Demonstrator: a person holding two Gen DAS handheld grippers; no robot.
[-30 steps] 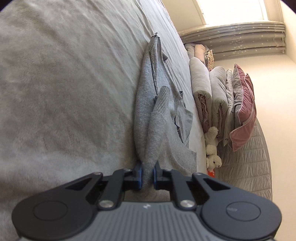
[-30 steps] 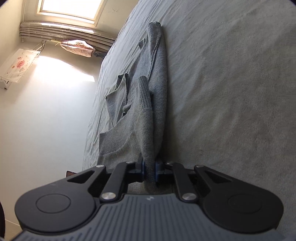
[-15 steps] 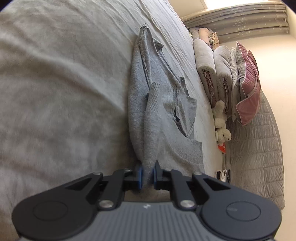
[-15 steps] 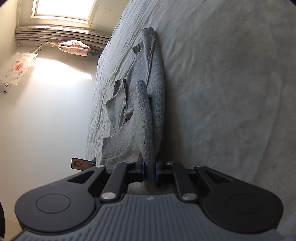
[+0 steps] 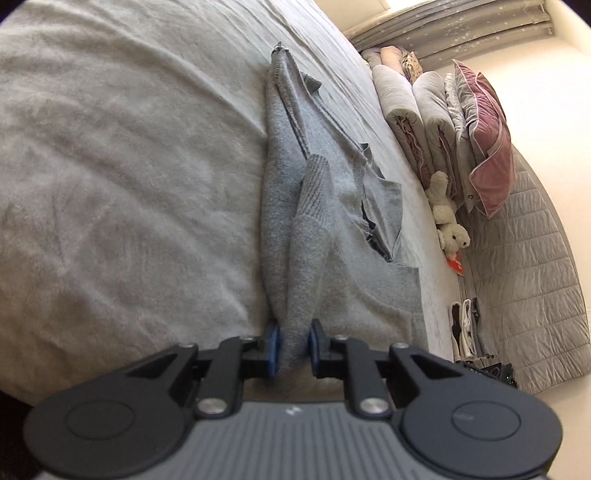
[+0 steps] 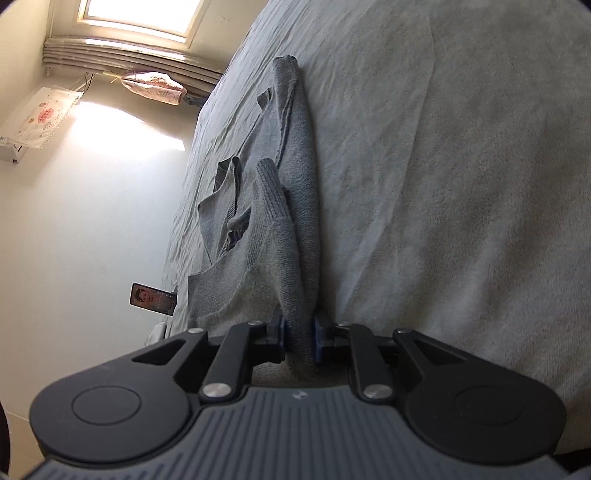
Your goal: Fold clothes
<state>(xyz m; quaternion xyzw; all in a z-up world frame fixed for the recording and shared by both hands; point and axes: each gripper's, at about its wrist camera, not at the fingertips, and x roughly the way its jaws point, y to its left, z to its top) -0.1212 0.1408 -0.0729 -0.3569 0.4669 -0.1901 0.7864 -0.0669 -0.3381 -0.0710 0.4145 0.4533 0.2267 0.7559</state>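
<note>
A grey knitted sweater (image 5: 314, 206) lies stretched on the grey bed cover (image 5: 129, 166), with a ribbed sleeve cuff folded over its body. My left gripper (image 5: 293, 345) is shut on a bunched fold of the sweater at its near end. In the right wrist view the same sweater (image 6: 280, 206) runs away from me on the bed cover (image 6: 443, 184). My right gripper (image 6: 299, 341) is shut on another bunched fold of it. The cloth between the pads hides the fingertips' inner faces.
Rolled quilts, a pink pillow (image 5: 487, 140) and a white plush toy (image 5: 448, 221) line the bed's far side by a quilted headboard (image 5: 535, 266). A phone (image 6: 152, 298) stands near the bed edge. A window (image 6: 140, 14) and wall lie beyond.
Both grippers have stayed shut on the sweater. The views have shifted slightly, and the sweater sits lower and looks flatter on the bed than before.
</note>
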